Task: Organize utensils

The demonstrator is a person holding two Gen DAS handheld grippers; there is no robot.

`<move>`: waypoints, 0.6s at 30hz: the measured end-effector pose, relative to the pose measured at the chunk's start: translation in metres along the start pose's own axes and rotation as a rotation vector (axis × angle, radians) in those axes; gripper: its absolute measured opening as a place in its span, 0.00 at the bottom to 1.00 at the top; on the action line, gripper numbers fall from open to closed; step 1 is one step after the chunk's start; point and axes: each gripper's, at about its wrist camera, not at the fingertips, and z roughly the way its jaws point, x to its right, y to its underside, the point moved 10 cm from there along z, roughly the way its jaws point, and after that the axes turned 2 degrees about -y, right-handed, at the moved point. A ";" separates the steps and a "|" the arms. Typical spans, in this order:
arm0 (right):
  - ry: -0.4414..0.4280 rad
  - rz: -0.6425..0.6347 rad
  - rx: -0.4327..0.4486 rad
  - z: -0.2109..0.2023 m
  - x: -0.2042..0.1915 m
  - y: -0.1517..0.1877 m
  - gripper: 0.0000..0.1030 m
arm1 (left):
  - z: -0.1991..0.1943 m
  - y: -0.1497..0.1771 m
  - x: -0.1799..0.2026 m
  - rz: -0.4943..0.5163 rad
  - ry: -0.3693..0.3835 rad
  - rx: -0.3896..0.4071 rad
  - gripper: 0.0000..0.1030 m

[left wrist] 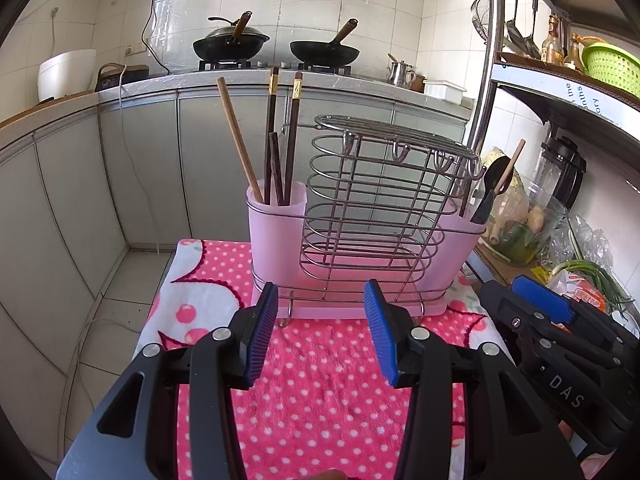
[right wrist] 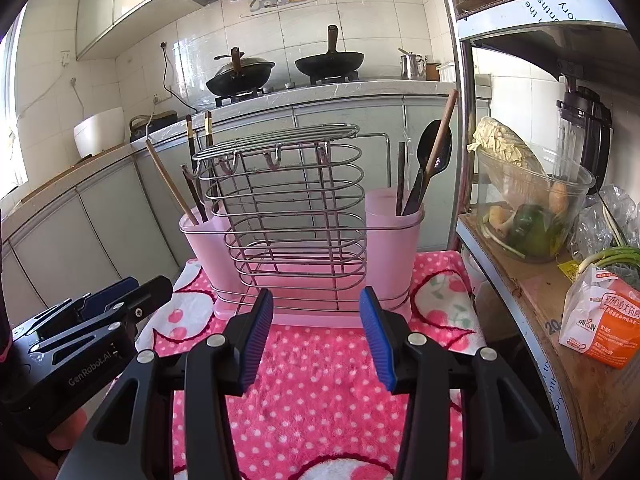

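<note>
A pink utensil holder (left wrist: 276, 236) (right wrist: 394, 240) with a wire rack (left wrist: 372, 208) (right wrist: 288, 216) in its middle stands on a pink dotted towel (left wrist: 320, 380) (right wrist: 316, 392). Its left cup holds several chopsticks (left wrist: 240, 140) (right wrist: 170, 184). Its right cup holds a black spoon (left wrist: 496, 176) (right wrist: 434, 148) and other dark utensils. My left gripper (left wrist: 322, 334) stands open just in front of the holder, nothing between its blue pads. My right gripper (right wrist: 316, 336) is likewise open and empty, beside the left one. Each shows at the edge of the other's view.
A metal shelf stands to the right with a glass bowl of vegetables (right wrist: 528, 208), an orange carton (right wrist: 600, 332), green onions (left wrist: 592, 276) and a blender (left wrist: 560, 172). Behind, a counter carries two woks (left wrist: 230, 42) (left wrist: 324, 50), a kettle (right wrist: 412, 66) and a white rice cooker (left wrist: 66, 74).
</note>
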 end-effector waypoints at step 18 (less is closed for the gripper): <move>0.011 -0.005 0.008 0.000 -0.002 -0.004 0.43 | -0.002 -0.004 0.001 0.002 -0.001 0.008 0.44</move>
